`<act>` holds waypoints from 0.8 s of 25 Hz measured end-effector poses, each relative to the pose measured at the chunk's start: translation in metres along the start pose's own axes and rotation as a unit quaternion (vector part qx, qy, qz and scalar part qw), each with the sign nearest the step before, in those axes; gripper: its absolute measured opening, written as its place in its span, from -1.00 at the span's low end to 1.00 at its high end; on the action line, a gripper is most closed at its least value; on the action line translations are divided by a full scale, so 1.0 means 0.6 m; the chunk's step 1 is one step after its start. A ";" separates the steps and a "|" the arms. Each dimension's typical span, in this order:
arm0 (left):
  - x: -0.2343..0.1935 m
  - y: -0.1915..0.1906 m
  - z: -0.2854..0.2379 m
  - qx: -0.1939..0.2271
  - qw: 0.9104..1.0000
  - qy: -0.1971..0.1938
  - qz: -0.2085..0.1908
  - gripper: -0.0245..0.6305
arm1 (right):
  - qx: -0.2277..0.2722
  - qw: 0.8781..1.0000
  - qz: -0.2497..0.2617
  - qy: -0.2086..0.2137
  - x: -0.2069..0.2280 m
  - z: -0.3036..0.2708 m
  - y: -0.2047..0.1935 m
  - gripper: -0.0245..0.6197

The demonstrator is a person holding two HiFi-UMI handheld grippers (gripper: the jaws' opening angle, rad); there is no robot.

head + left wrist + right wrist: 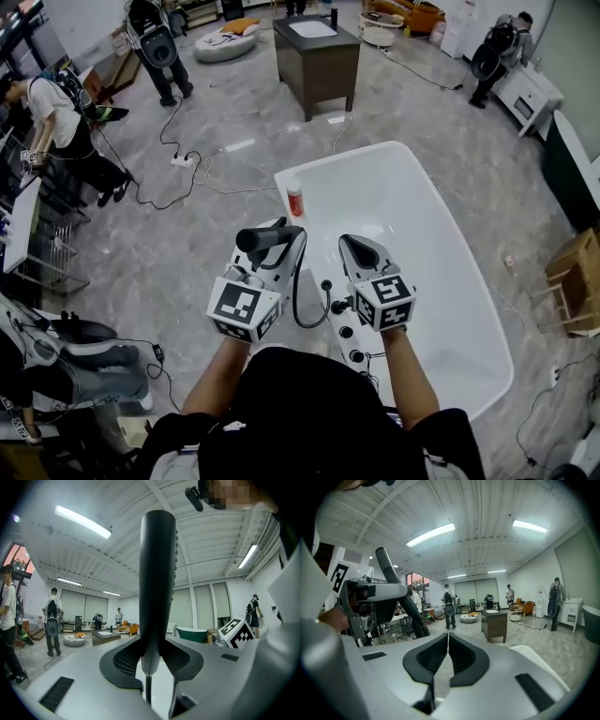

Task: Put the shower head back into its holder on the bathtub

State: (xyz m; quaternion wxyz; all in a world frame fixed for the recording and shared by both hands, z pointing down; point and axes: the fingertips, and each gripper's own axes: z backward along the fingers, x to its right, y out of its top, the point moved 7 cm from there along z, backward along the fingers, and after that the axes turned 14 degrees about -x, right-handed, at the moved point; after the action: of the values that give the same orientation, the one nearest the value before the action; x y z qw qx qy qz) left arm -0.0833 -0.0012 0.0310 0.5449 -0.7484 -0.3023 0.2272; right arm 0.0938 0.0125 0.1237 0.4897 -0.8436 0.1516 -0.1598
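Left gripper, closest to the lens, is clamped on the black cylindrical shower head, jaws spread wide round its handle. I hold the head above the near left edge of the white oval bathtub. Its black hose loops down towards the black knobs on that rim. Right gripper hovers just beside, jaws pressed together on nothing. Further off, a red-and-white bottle stands at the rim's far left corner. Step in hand, as I judge it: the carry. Next I must locate the holder among those fittings, which I cannot pick out, then lower the handle in.
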 end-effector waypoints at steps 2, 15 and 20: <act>-0.001 -0.002 -0.003 -0.001 1.000 -0.001 0.001 -0.48 | -0.006 1.000 0.000 0.004 -0.002 -0.001 -0.005 -0.85; -0.046 -0.011 0.018 -0.019 1.000 -0.015 0.005 -0.48 | -0.038 0.999 0.002 0.014 -0.044 -0.027 -0.012 -0.85; -0.085 -0.042 0.041 -0.035 0.999 -0.005 0.015 -0.48 | -0.056 0.998 -0.002 0.015 -0.065 -0.057 -0.029 -0.85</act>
State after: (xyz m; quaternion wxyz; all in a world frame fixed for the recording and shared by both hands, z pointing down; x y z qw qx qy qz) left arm -0.1414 -0.0146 0.0482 0.5134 -0.7704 -0.3016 0.2280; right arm 0.0460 0.0103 0.1503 0.4392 -0.8673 0.1665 -0.1647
